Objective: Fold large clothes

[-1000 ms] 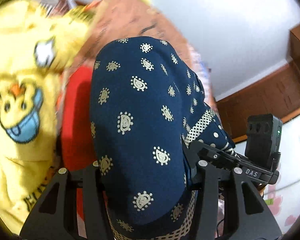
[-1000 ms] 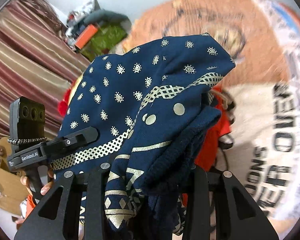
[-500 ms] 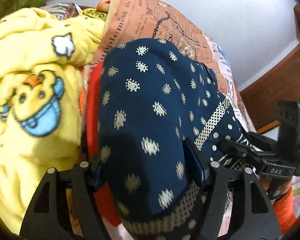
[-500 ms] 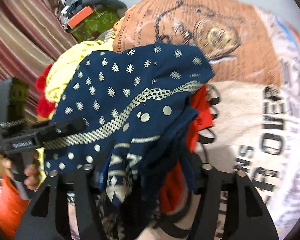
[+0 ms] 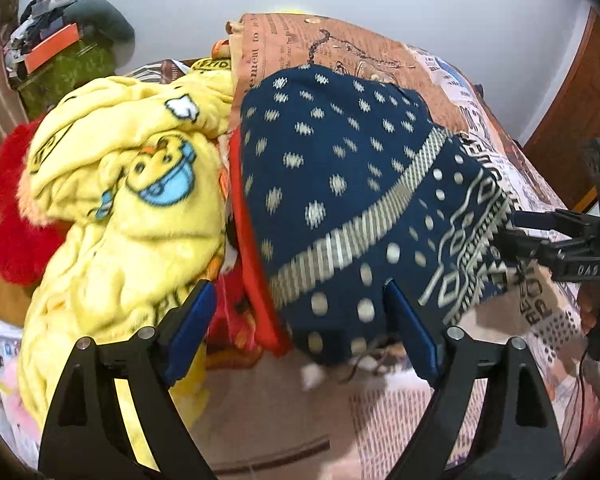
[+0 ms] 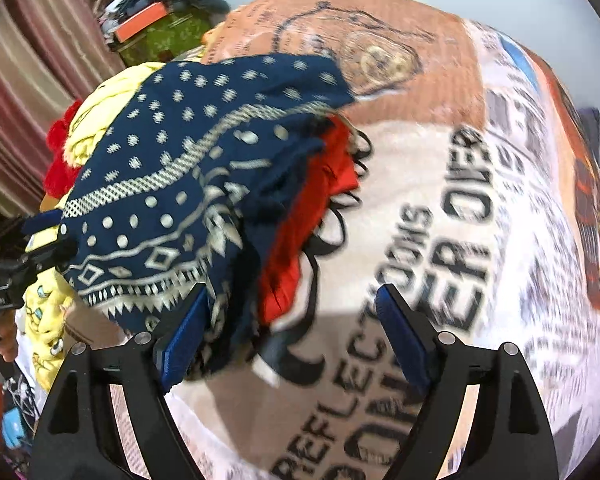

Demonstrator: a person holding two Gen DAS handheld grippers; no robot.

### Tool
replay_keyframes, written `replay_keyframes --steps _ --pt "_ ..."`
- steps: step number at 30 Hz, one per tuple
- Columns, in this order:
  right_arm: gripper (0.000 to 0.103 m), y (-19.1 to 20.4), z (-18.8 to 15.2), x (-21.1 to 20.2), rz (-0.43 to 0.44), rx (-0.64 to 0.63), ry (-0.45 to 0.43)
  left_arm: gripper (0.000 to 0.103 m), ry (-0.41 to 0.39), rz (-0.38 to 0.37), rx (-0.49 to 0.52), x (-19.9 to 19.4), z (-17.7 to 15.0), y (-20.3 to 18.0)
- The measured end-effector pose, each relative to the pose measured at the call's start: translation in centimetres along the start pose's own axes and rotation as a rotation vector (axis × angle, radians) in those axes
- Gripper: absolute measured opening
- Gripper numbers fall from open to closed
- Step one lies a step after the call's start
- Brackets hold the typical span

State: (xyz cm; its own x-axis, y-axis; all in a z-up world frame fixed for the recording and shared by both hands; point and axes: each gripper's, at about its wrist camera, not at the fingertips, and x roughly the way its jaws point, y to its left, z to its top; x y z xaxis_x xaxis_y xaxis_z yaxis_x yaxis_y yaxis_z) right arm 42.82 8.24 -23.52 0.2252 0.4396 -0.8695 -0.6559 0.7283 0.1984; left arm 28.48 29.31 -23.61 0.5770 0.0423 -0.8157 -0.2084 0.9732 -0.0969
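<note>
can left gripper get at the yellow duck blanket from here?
Probably yes. The left gripper is open and holds nothing, and the yellow duck blanket lies uncovered just beside its left finger; the navy patterned garment sits to the other side.

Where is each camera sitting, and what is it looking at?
Left wrist: sits on the left gripper, looking forward over its two open blue-padded fingers at the navy patterned cloth and yellow duck blanket; the right gripper shows at the edge.
Right wrist: sits on the right gripper, fingers open, facing the printed bedspread; the left gripper shows at the left edge.
Shared: navy cloth, red garment, yellow blanket, bedspread.
</note>
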Motion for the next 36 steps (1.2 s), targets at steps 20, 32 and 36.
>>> replay_keyframes --steps 20,32,36 --pt "0.081 8.6 -6.0 -25.3 0.021 -0.08 -0.606 0.085 -0.545 0.048 0.06 -25.9 -2.5 -9.5" --pt "0.084 12.9 -12.3 -34.0 0.004 -0.112 -0.901 0.086 -0.822 0.058 0.066 -35.9 -8.0 -13.9" --pt "0.091 13.6 -13.1 -33.9 -0.029 -0.111 -0.919 0.094 -0.844 0.084 0.054 -36.3 -9.2 -14.7"
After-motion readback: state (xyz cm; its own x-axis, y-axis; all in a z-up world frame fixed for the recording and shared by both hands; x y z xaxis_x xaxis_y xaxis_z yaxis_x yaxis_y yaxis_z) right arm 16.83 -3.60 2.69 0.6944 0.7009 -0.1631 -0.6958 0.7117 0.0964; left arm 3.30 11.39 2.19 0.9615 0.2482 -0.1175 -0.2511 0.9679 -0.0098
